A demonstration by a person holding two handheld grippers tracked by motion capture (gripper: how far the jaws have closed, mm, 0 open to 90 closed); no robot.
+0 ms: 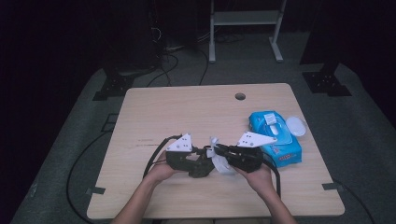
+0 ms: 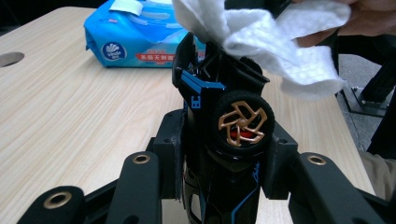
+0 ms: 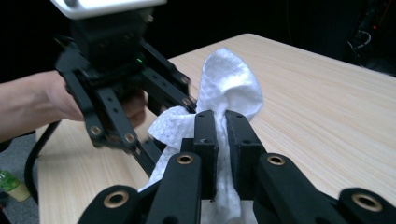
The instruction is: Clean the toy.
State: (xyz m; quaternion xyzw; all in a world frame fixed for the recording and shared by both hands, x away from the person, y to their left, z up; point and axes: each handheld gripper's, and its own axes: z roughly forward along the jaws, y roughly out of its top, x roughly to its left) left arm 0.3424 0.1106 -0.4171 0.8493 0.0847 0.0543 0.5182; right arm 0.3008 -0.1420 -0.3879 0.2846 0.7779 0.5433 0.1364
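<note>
- So, we see the left gripper [image 1: 201,164] clamped on a black toy car [image 2: 224,140] with blue trim; its fingers [image 2: 170,154] press the car's body from both sides, one bronze-spoked wheel facing the left gripper view.
- Car stands nose-up between those fingers, held just above the worktop [image 1: 187,107], near its front edge in the high view.
- Right gripper [image 3: 222,140] has its fingers [image 3: 205,140] clenched on a white wipe [image 3: 229,84]; the cloth is pinched between the pads and bunches out above and below them.
- In the left gripper view we see the wipe [image 2: 280,42] draped over the car's upper end, touching it.
- In the high view both grippers meet tip to tip at mid-front of the worktop, wipe [image 1: 219,158] between them, right gripper [image 1: 229,156] beside the left.
- Blue wipes pack [image 1: 275,137] lies on the worktop just right of the right gripper, lid flipped open, a white round cap [image 1: 296,126] touching its far side.
- Cable hole [image 1: 240,96] sits near the worktop's far edge, well apart from the work.
</note>
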